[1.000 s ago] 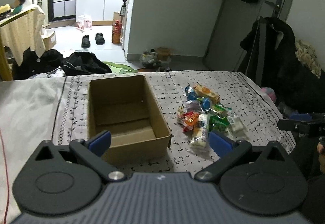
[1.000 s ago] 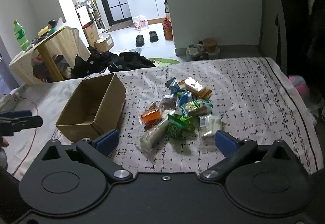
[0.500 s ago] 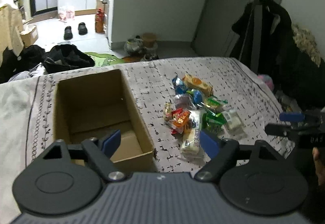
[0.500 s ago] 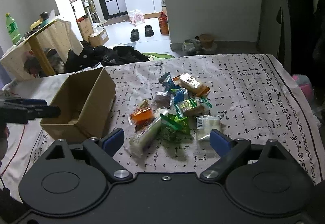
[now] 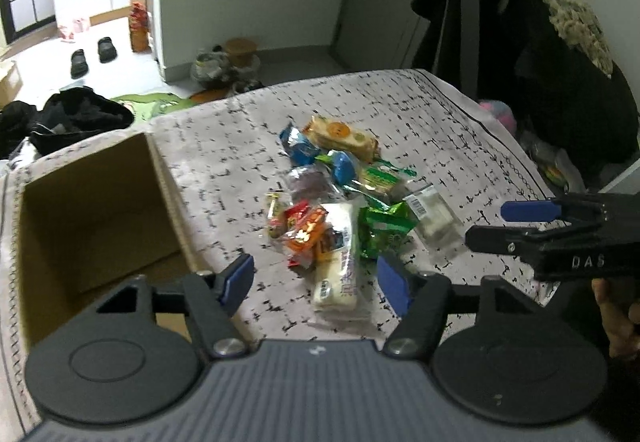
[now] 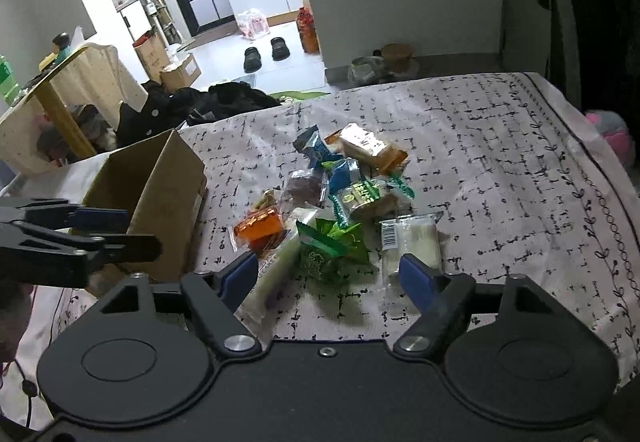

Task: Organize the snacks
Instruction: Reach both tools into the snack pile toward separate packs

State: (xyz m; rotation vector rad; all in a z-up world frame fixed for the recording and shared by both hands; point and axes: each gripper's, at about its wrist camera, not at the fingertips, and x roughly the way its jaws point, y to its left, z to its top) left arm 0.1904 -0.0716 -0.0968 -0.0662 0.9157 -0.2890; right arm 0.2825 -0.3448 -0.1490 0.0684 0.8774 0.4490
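A patterned cloth (image 6: pixel 500 145) carries a cardboard box (image 6: pixel 160 193) beside heaped snacks (image 6: pixel 340 201).

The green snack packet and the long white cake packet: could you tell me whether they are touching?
Touching. The right wrist view shows the green snack packet lying against the long white cake packet with no cloth visible between them.

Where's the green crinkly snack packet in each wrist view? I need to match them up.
Left wrist: green packet right of centre, just above the right blue fingertip.
Right wrist: green packet at centre, between both fingertips.
Shared landmark: the long white cake bar beside it.
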